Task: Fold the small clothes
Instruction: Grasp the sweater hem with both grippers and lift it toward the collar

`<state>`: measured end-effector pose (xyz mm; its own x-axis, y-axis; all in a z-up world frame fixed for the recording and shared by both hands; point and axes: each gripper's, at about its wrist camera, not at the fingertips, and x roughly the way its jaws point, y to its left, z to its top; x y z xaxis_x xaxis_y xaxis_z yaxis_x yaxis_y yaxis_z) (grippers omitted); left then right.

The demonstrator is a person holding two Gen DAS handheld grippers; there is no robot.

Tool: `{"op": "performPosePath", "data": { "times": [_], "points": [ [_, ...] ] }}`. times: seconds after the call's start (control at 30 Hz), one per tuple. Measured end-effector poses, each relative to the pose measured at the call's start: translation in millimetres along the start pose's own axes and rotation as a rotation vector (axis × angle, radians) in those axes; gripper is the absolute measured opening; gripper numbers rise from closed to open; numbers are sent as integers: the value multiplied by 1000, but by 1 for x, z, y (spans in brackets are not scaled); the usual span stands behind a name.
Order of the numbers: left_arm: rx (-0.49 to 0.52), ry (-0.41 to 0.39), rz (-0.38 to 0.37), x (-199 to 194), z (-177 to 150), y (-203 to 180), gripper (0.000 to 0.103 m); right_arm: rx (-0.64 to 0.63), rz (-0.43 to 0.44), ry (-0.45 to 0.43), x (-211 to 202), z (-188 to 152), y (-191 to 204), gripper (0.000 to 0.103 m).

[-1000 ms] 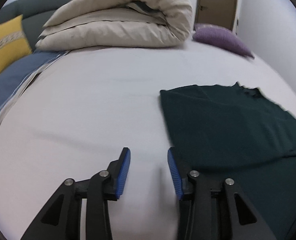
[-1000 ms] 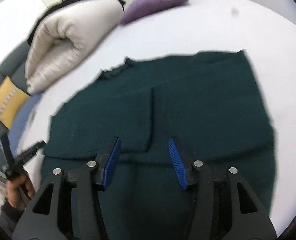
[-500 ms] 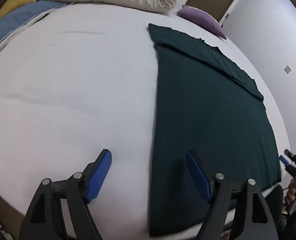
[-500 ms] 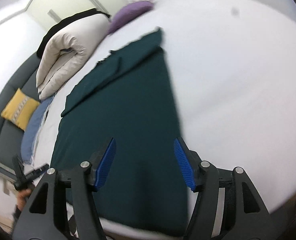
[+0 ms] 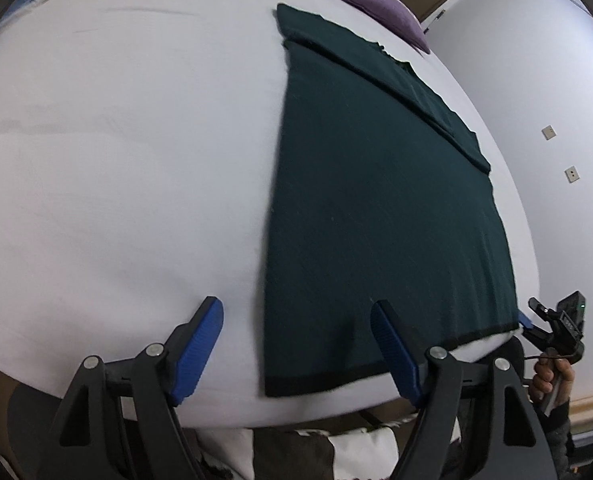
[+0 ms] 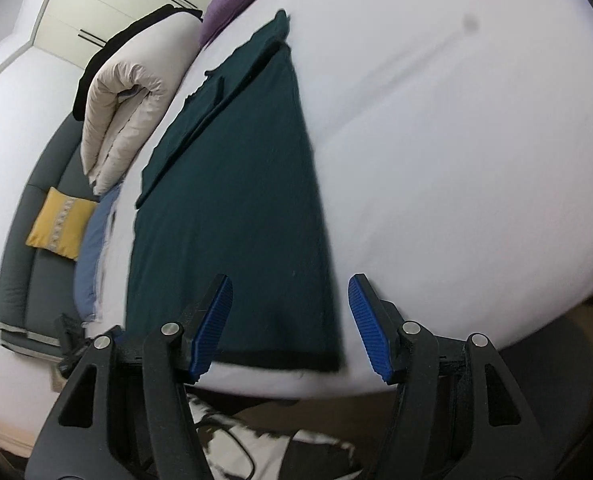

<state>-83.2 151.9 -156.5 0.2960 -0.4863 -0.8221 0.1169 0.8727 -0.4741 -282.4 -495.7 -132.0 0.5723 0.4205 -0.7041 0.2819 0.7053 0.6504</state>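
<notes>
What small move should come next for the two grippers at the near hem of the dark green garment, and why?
Probably lower both and pinch the hem corners. The left gripper and right gripper are open, each above one near corner of the dark green garment, which lies flat on the bed with sleeves already folded in.

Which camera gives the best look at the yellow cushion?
The right wrist view: the yellow cushion lies whole on the grey sofa, left of the bed. The left wrist view does not show it at all.
</notes>
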Motion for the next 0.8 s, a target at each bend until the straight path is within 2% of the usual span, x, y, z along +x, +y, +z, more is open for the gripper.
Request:
{"op": "performPosePath", "data": {
  "times": [0.07, 0.23, 0.4, 0.57, 0.6, 0.73, 0.77, 0.8],
  "points": [
    [-12, 13, -28, 0, -1, 0, 77, 23, 29, 11, -2, -3, -5, 59],
    [-28, 38, -60, 4, 0, -2, 62, 90, 73, 34, -1, -5, -14, 59],
    [-44, 56, -75, 7, 0, 0, 33, 96, 81, 67, 2, -5, -11, 59],
    [-88, 66, -118, 11, -2, 8, 12, 83, 78, 104, 6, -6, -9, 57],
    [-102, 65, -131, 12, -3, 10, 10, 82, 79, 108, 6, -5, -10, 52],
    [-120, 33, -140, 7, -7, 12, 8, 62, 44, 123, 8, -4, -13, 15],
    [-124, 18, -141, 4, -7, 12, 7, 57, 32, 120, 7, -5, -12, 9],
    [-131, 3, -145, 0, -8, 11, 7, 57, 30, 107, 4, -6, -12, 7]
  ]
}}
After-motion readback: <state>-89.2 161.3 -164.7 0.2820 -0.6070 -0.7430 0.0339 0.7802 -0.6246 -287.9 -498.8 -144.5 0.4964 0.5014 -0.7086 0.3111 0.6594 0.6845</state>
